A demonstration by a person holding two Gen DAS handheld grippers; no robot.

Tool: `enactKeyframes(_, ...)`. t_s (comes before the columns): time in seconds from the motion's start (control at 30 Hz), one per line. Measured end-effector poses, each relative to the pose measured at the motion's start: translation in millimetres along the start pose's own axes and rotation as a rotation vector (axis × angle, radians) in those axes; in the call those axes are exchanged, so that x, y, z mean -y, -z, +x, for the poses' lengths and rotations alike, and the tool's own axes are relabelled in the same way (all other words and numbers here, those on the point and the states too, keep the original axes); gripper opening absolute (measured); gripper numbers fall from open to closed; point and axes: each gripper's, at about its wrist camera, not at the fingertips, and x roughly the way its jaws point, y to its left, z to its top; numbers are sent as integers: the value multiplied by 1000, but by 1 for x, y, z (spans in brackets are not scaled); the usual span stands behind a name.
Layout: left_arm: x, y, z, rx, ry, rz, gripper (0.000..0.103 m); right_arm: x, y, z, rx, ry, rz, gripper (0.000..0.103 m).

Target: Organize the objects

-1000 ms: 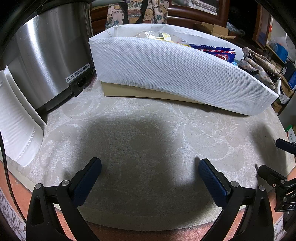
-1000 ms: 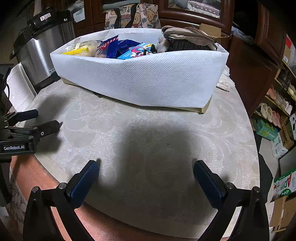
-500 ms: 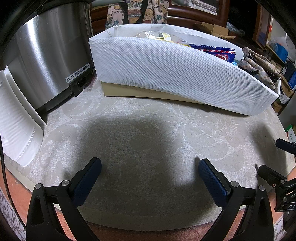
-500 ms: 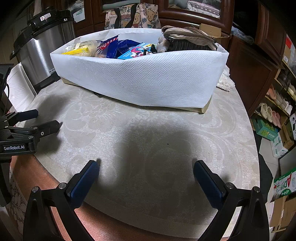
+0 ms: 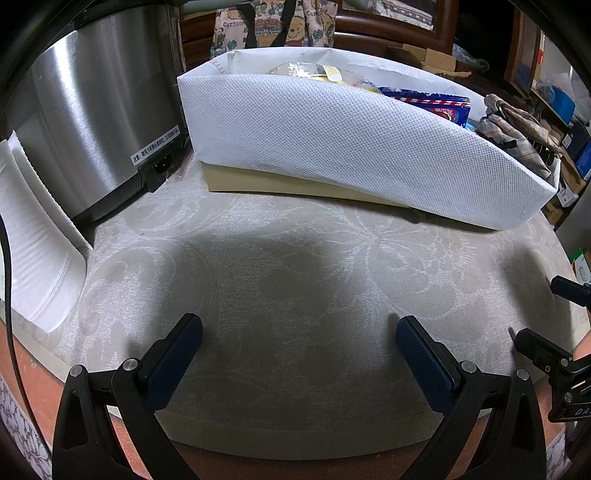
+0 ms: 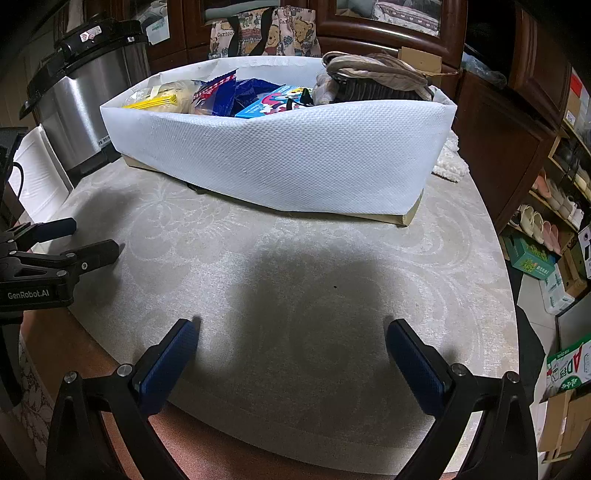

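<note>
Two hand-held grippers hover low over the near edge of a round table covered in a pale, floral-patterned cloth. The left gripper has its blue-padded fingers spread wide apart, holding nothing. The right gripper is likewise released, jaws wide and empty. Each casts a dark shadow on the cloth just ahead of it. From the right camera, the left gripper appears at the left edge, side by side with the right one (its black body reads "GenRobot.AI").

Toward the far side of the table sits a long white bin with soft, dimpled fabric walls, resting on a flat tan base that shows along the bottom edge. The bin is well apart from both grippers.

Inside the bin, seen from the right camera, lie a yellow packet at the left end, a blue snack bag beside it, a light blue carton near the middle, and a bundle of beige cloth piled at the right end, rising above the rim.

A steel cooker with a black lid stands just left of the bin. Behind the bin hangs a cartoon-bear tote against dark wooden cabinets.
</note>
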Motion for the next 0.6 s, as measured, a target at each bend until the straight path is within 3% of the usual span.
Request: enactKeyframes(0.6,-3,1,0,0,1,0,103,0,0,-1,0,1,1,103)
